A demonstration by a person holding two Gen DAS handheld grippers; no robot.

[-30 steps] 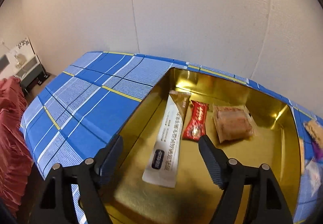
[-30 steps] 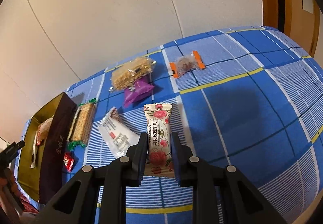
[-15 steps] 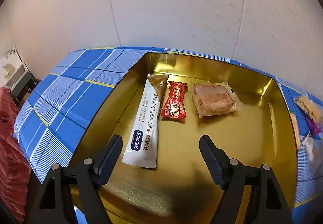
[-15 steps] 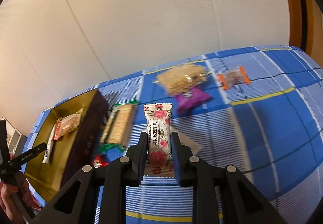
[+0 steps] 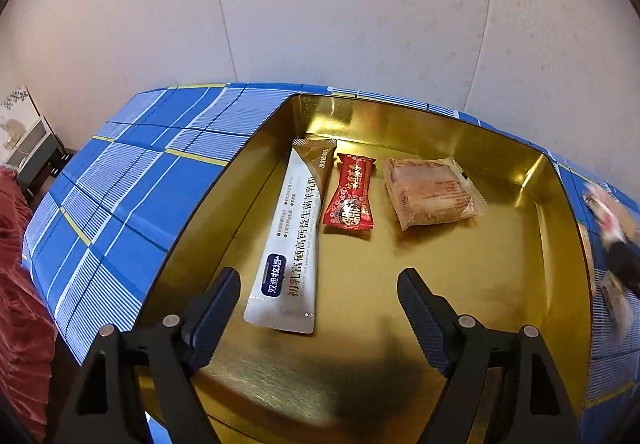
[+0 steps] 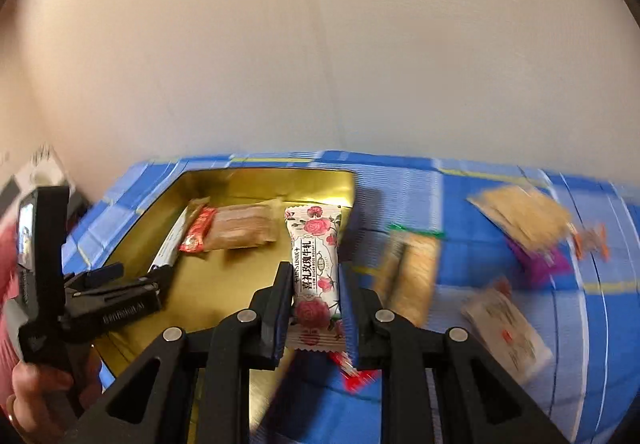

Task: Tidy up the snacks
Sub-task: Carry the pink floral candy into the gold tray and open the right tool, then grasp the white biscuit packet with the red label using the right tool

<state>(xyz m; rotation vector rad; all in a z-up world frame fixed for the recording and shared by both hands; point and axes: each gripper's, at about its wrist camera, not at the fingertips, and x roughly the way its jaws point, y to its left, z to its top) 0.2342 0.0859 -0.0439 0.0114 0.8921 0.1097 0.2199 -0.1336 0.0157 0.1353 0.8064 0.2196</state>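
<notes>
Inspector A: Where the gold tin (image 5: 520, 147) is seen from the left wrist view, three packets are noted on its floor: a long white sachet (image 5: 290, 240) along the left wall, a red sweet (image 5: 352, 195) just beside it, and a tan biscuit pack (image 5: 430, 191) toward the far right corner. The left gripper (image 5: 318, 286) is held over the near part of the tin, its jaws parted wide and nothing between them.

Inspector B: Confirmed. From the right wrist view, the right gripper (image 6: 316, 284) is found clamped on a rose-printed candy (image 6: 316, 256), the packet held upright between the pads and raised above the tin's right wall. It is not touching the tin floor.

Inspector A: And the blue checked tablecloth (image 6: 600, 344)?

Inspector B: Further snacks are recorded on it to the right of the tin, all blurred: a green-edged cracker pack (image 6: 412, 272) just beside the tin, a white packet (image 6: 504, 328) nearer the front edge, a purple packet (image 6: 540, 264) and a tan pack (image 6: 524, 215) toward the far edge.
</notes>
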